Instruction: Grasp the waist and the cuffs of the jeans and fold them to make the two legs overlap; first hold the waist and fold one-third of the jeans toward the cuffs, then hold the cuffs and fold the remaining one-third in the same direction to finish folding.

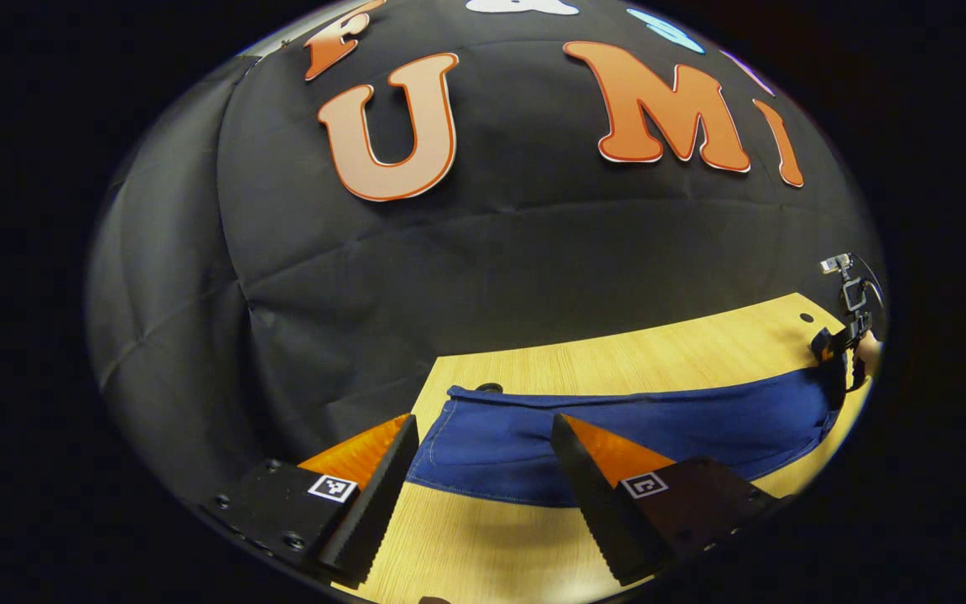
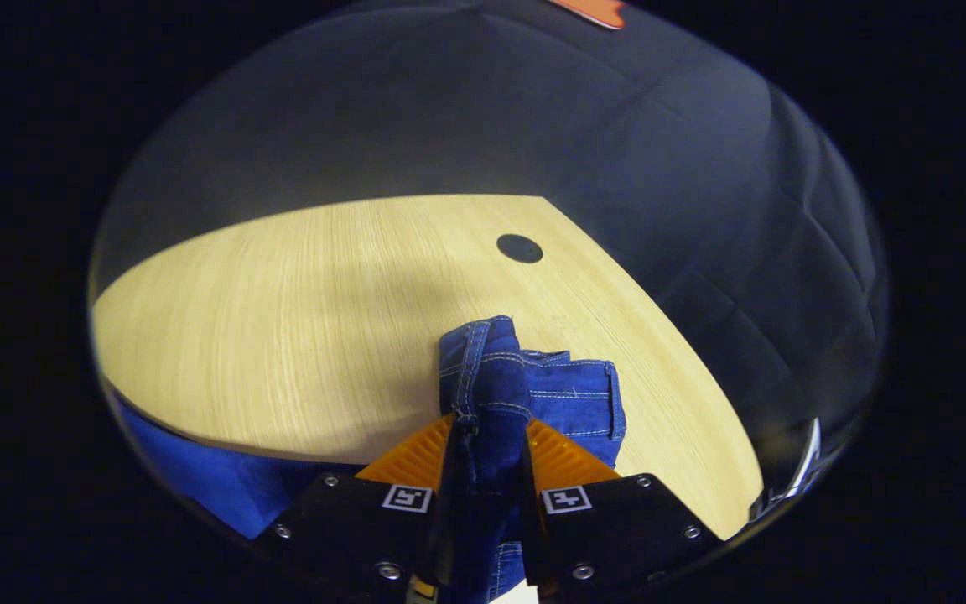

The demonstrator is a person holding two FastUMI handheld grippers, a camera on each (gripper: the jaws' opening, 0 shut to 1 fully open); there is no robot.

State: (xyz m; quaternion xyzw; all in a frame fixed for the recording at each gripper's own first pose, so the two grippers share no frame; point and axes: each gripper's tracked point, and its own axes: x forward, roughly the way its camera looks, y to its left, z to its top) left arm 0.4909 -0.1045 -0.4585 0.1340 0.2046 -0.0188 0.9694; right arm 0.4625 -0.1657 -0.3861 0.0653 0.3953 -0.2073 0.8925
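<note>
Blue jeans (image 1: 617, 428) lie stretched across the wooden table (image 1: 617, 356) in the left gripper view, cuff end near me, waist end far right. My left gripper (image 1: 483, 436) hovers open above the cuff hem, fingers on either side of it and apart from the cloth. At the far right of that view, my right gripper (image 1: 843, 335) holds the waist end. In the right gripper view, my right gripper (image 2: 489, 432) is shut on the bunched waistband (image 2: 525, 377), which stands up between the fingers; a strip of the jeans (image 2: 223, 486) trails off lower left.
A dark round hole (image 2: 520, 248) sits in the tabletop (image 2: 298, 319) near the far corner, and another hole (image 1: 490, 387) is by the cuff end. The black cloth wall (image 1: 491, 252) closes the back and sides. A hand (image 1: 869, 352) holds the far gripper.
</note>
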